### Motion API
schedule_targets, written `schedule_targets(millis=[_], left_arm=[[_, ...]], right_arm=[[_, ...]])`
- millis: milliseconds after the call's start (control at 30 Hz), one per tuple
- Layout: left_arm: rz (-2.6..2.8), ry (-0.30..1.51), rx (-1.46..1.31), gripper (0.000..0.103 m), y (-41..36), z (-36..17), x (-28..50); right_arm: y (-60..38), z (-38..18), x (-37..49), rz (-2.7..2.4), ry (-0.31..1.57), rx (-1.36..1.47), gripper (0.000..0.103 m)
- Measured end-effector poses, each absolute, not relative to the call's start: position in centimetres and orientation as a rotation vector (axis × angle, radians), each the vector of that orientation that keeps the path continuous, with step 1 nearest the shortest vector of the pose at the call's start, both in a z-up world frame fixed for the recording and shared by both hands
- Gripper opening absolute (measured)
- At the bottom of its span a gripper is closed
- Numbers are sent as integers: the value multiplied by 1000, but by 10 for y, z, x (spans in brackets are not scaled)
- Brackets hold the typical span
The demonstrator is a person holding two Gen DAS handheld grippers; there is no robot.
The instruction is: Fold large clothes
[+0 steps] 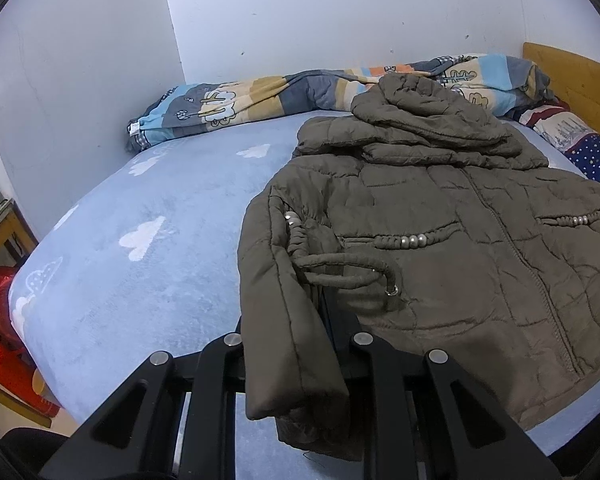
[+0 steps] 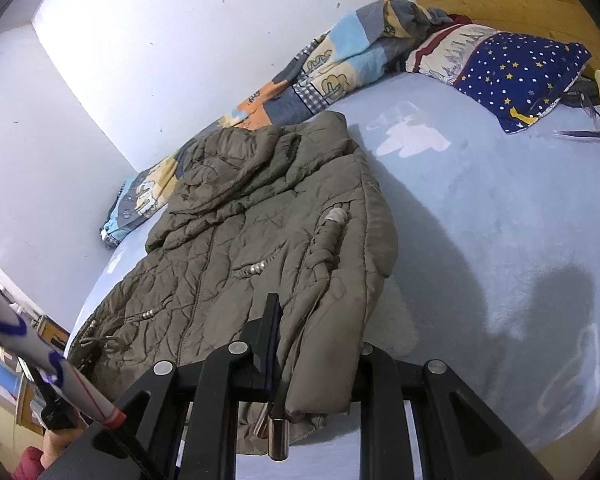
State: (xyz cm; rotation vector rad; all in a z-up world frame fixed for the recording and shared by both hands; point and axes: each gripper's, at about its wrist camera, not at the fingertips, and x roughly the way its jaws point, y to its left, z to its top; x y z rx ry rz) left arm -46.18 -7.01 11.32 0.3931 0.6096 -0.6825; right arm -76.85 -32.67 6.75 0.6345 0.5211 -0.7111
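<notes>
An olive padded jacket [image 1: 440,240] lies front-up on the blue bed sheet [image 1: 140,240], hood toward the striped quilt [image 1: 260,96] at twelve o'clock; the left gripper [image 1: 296,344] is clamped on a sleeve cuff at six o'clock; the right gripper [image 2: 320,344] grips the other sleeve, though its far finger is hidden by fabric, so the clamp seems likely rather than certain; a starry pillow [image 2: 512,72] sits at two o'clock.

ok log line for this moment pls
left gripper shut on jacket sleeve | right gripper shut on other sleeve | jacket on bed
</notes>
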Motion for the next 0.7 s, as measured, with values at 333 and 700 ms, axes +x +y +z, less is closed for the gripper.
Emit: schedule_targets(millis=[333,700], left_arm=[[-685,604,385,19,-70,119,-462],[-708,585,348,19,-72,144,-453]], right_arm=[[-330,72,-773,-690,491,649,20],[-337,85,-772,-661,453,658,20]])
